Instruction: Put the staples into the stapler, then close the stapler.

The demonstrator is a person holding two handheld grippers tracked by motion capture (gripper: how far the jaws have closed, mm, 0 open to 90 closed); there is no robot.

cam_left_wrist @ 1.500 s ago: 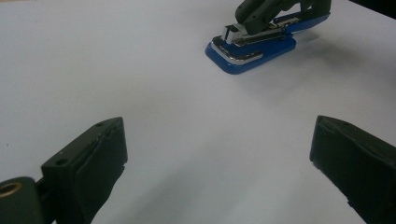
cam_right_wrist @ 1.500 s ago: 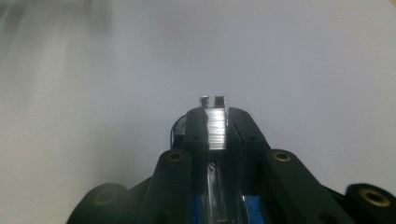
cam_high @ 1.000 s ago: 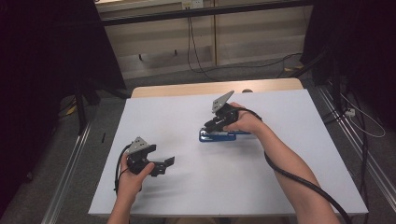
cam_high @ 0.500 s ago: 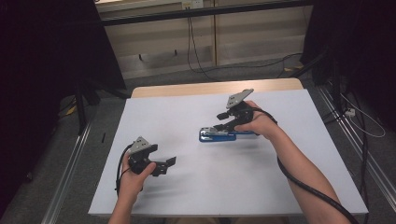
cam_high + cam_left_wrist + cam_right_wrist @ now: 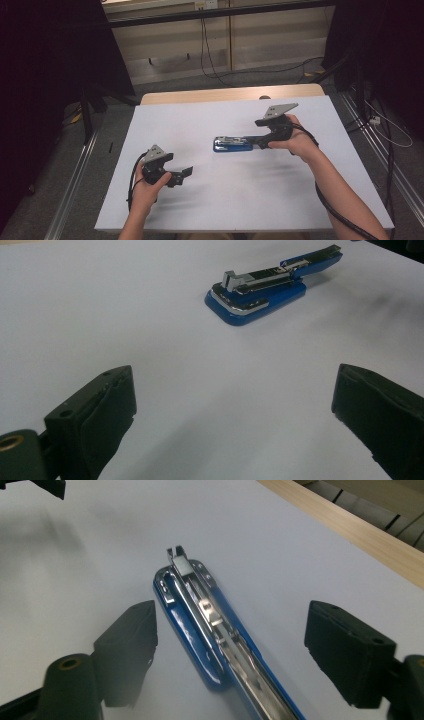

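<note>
A blue stapler point(image 5: 234, 144) lies folded open and flat near the middle of the white table top point(image 5: 225, 200). My right gripper point(image 5: 260, 141) hovers at its right end and points left along it. Its jaws have just been opening, and in the right gripper view the stapler point(image 5: 200, 610) runs between the pads of the right gripper point(image 5: 232, 612) without touching either. My left gripper point(image 5: 186, 173) rests low at the front left, open and empty. In the left gripper view the stapler point(image 5: 260, 295) lies well ahead of the left gripper point(image 5: 232, 385).
A wooden table edge point(image 5: 230, 94) shows beyond the white top. Cables point(image 5: 210, 65) trail over the floor behind it, and metal rails point(image 5: 75, 175) run along both sides. A corner of the left gripper point(image 5: 47, 486) sits at the top left of the right gripper view.
My right gripper has moved right along the stapler to its right end and its jaws have opened. The stapler and the left hand have stayed put.
</note>
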